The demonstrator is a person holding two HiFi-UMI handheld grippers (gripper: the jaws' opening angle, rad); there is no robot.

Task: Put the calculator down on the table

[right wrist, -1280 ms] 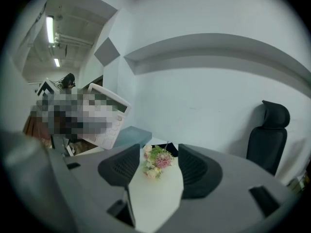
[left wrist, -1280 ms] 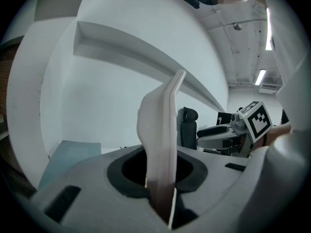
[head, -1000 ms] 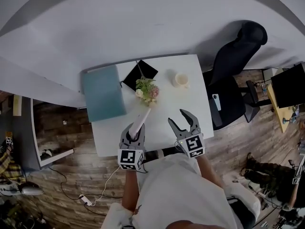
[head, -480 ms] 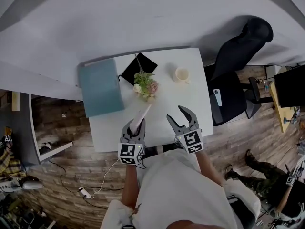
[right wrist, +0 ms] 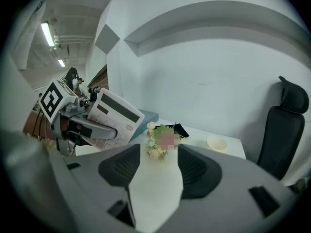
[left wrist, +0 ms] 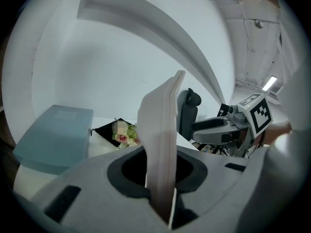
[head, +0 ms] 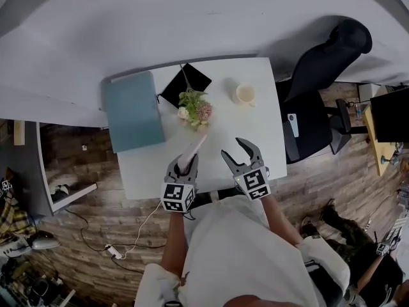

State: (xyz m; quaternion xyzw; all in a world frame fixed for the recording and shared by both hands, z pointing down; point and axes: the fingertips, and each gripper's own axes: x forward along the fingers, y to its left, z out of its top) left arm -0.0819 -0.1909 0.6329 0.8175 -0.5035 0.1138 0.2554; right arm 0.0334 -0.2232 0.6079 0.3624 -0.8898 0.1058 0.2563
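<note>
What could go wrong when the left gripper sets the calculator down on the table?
1. The left gripper pinches the calculator only at its near end, so it sticks out tilted above the table. If released early, it may drop hard.
2. Its far end points toward the flowers. A forward push could knock them.
3. The open, empty right gripper hangs close beside it, and the two might bump.

Smooth pale plastic calculator, matt white table, wood-plank floor.
</note>
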